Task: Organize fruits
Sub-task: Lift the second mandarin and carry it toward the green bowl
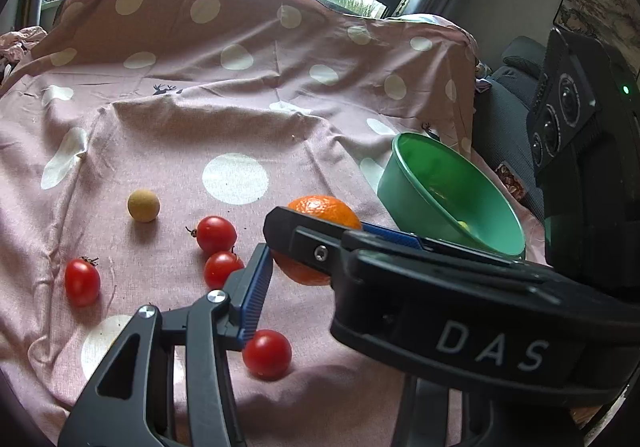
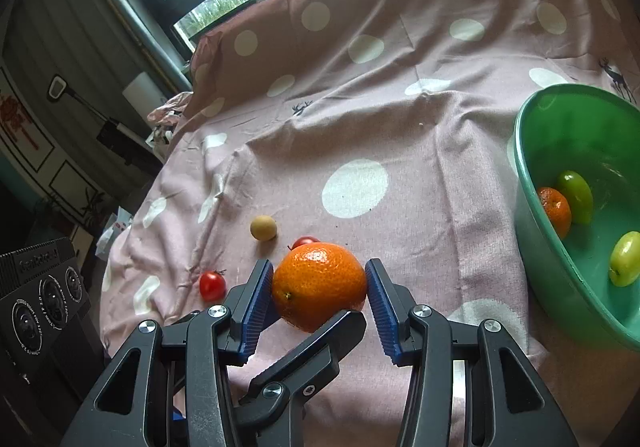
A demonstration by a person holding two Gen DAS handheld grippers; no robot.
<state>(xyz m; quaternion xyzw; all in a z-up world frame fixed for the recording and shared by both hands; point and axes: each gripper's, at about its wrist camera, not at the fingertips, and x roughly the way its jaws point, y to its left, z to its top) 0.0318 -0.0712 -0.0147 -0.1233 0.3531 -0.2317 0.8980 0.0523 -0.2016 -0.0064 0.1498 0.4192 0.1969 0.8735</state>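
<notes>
**A:** Gripping the orange point(image 2: 320, 283) in the right tongs point(image 2: 318, 267), blue pads pressed on both flanks, just above the dotted cloth point(image 2: 400, 119). Where to?

**B:** Over to the green bowl point(image 2: 532, 231), off to the right on the same cloth. Already holding a smaller orange point(image 2: 556, 209) and two green fruits point(image 2: 578, 195), so aim for the bare patch of the floor.

**A:** And the left tongs point(image 1: 312, 267)?

**B:** Cannot tell whether clenched or released: only one finger point(image 1: 254, 295) showing in the left view, the other hidden behind the body of the right tongs. Seen from the right, crossing just under the orange. Touching it or not, impossible to say. Worth drawing that side away before swinging across, to avoid a snag.

**A:** Any care with the grip itself?

**B:** Round, smooth skin, so probably prone to rolling between flat pads. Squeeze across the widest part, firmly but without denting the peel.

**A:** And the carry?

**B:** Lift clear of the rim first, then travel sideways. Looks tipped in the left view, that bowl, so come in over the lower edge and go down inside before letting go. Release low; dropping from height risks bruising the fruit within or bouncing out.

**A:** After that?

**B:** Plenty left on the cloth: cherry tomatoes point(image 1: 216, 233) and a small tan fruit point(image 1: 143, 205), all well apart from the bowl.
</notes>
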